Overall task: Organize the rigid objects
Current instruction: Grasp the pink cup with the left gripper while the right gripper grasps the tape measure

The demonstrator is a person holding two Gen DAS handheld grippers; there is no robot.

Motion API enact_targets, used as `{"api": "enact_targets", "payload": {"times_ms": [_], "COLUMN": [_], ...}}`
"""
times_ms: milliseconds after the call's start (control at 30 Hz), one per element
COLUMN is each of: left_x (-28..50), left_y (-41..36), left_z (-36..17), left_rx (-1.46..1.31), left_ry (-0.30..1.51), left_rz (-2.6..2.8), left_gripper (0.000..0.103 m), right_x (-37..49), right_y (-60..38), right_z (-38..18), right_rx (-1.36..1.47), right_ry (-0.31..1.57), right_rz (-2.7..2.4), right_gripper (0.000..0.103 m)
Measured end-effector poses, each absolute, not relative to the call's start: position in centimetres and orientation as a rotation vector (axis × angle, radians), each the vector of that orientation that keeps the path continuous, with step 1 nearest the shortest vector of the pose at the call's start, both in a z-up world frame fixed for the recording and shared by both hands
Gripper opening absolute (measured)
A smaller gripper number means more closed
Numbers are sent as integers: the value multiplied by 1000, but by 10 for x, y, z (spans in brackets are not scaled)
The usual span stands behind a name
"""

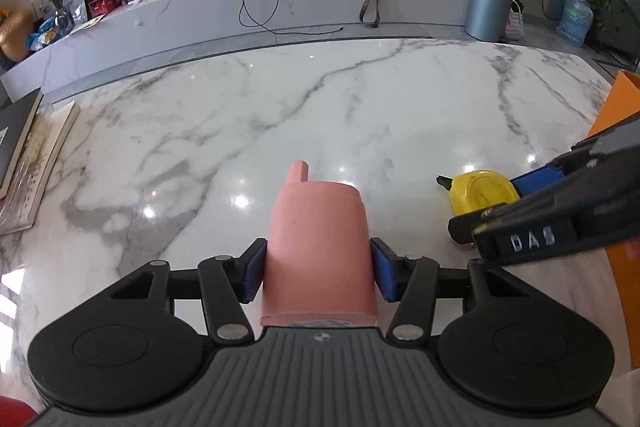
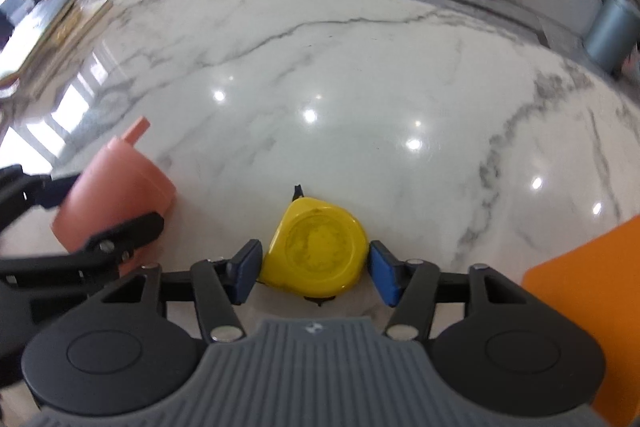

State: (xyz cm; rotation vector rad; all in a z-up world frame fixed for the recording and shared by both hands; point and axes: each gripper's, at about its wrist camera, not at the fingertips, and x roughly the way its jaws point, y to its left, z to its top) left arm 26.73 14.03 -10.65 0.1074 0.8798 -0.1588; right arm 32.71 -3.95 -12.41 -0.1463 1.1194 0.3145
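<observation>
Pink cup: light, rigid, slick; left gripper jaws clamp its sides. Yellow tape measure, at the cup's 3 o'clock: right gripper jaws straddle it, grip unclear.

One pink cup, one yellow tape measure, two books

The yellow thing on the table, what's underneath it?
The yellow tape measure lies flat on the white marble table, between the right tool's blue pads. Its underside is covered, so anything beneath it cannot be seen.
</observation>
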Motion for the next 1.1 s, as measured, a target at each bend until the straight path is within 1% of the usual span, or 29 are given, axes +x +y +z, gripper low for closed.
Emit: {"api": "enact_targets", "payload": {"times_ms": [233, 467, 633, 667, 700, 767, 900, 1100], "left_x": [266, 261, 249, 245, 240, 228, 214, 182], "left_y": [142, 160, 161, 158, 156, 149, 138, 122], "left_z": [-106, -104, -82, -78, -73, -66, -65, -54], "left_rx": [65, -106, -206, -218, -229, -242, -250, -253], "left_ry": [884, 914, 902, 909, 907, 912, 954, 955], "left_rz": [-144, -144, -166, -168, -167, -169, -146, -150], "left_gripper": [62, 62, 62, 62, 62, 62, 62, 62], "right_x": [323, 299, 274, 268, 264, 258, 241, 209], "right_y": [-40, -50, -63, -66, -70, -78, -84, -94], "right_z": [-122, -96, -75, -71, -67, -64, -65, -59], "right_rx": [-146, -113, -84, -82, -77, -37, -58, -29], "right_ry": [1141, 1113, 1100, 1095, 1089, 1124, 1123, 1096], "right_rz": [338, 376, 412, 410, 414, 424, 428, 463], "right_gripper": [56, 54, 52, 22, 19, 18, 18, 18]}}
